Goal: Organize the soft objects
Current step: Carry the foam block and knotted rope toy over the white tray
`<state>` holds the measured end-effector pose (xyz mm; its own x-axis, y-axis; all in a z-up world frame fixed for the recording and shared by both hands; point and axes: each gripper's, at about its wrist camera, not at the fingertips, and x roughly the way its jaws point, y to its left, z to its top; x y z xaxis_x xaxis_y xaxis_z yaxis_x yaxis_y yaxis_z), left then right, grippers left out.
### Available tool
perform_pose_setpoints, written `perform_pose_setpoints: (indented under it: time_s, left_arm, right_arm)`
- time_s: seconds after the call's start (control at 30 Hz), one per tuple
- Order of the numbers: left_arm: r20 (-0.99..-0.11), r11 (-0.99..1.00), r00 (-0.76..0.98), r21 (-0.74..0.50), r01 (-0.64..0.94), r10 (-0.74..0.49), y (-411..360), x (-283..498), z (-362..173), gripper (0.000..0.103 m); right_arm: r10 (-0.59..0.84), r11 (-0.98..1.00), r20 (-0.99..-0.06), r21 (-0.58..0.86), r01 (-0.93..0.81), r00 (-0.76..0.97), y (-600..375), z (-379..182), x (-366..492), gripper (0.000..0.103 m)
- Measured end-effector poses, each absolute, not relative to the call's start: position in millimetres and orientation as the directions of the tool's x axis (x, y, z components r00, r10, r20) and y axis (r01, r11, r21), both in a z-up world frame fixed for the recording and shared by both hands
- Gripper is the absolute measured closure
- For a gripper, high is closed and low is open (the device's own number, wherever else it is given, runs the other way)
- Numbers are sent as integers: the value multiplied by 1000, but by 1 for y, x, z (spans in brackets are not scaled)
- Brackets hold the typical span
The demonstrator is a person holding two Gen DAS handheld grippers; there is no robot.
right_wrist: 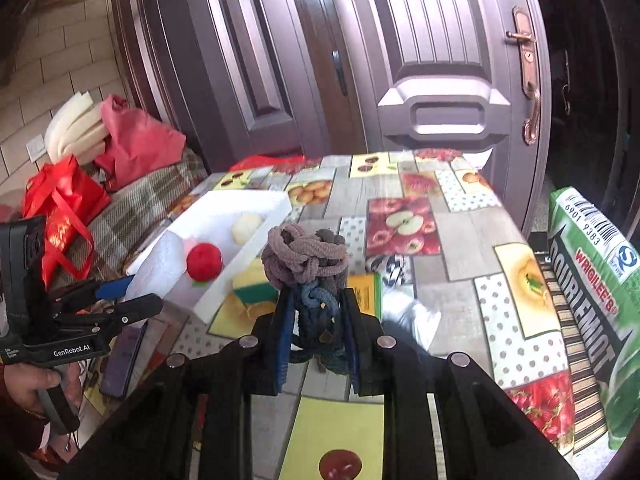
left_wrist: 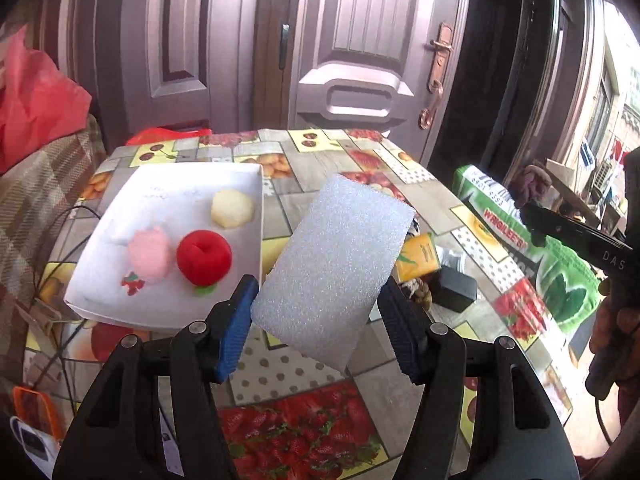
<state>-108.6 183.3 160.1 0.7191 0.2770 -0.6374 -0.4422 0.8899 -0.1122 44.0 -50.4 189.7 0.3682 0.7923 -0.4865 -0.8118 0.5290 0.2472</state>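
Left tool (left_wrist: 316, 312), seen from its own camera: blue pads (left_wrist: 236, 328) pressed against both sides of a white foam block (left_wrist: 336, 260), held tilted in the air above a surface (left_wrist: 296, 372) covered by a fruit-print cloth. Just left of the block, a white tray (left_wrist: 120, 204) resting on the surface. Inside the tray, three soft toys: a pale yellow ball (left_wrist: 233, 208) near the far right corner, a red apple (left_wrist: 204, 256) toward the near edge, and a pink toy (left_wrist: 150, 254) touching the apple's left side. Beyond the block, partly hidden, a yellow box (left_wrist: 420, 258) and a small black box (left_wrist: 458, 290) on the surface.

Right tool (right_wrist: 316, 320), seen from its own camera: closed on a knotted bundle of cord (right_wrist: 306, 260), grey-brown at the top and dark blue lower down, standing upright between the pads above the surface (right_wrist: 460, 248). Behind it, the tray (right_wrist: 248, 200) with the red apple (right_wrist: 204, 262) and pale ball (right_wrist: 246, 227) visible inside; pink toy not seen from here. Beside the tray's near corner, a yellow and green sponge (right_wrist: 254, 284). At the right edge of the surface, a green printed bag (right_wrist: 592, 280).

Far left of the right camera's view, a hand (right_wrist: 28, 384) gripping the handle of the left tool (right_wrist: 120, 292).
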Motion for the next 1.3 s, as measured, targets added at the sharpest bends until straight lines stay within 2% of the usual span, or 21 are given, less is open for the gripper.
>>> perform_pose_setpoints:
  time_s: [0.13, 0.27, 1.3]
  left_arm:
    - [-599, 842, 721, -138, -522, 348, 202, -130, 187, 41]
    - [-578, 819, 716, -135, -557, 392, 211, -150, 196, 41]
    - [-542, 736, 682, -161, -657, 491, 243, -193, 203, 41]
  right_arm:
    - [838, 509, -377, 276, -815, 396, -57, 228, 42, 81]
    - [858, 486, -340, 294, -823, 385, -54, 240, 35, 81]
    - [891, 399, -349, 300, -866, 290, -15, 247, 25, 81]
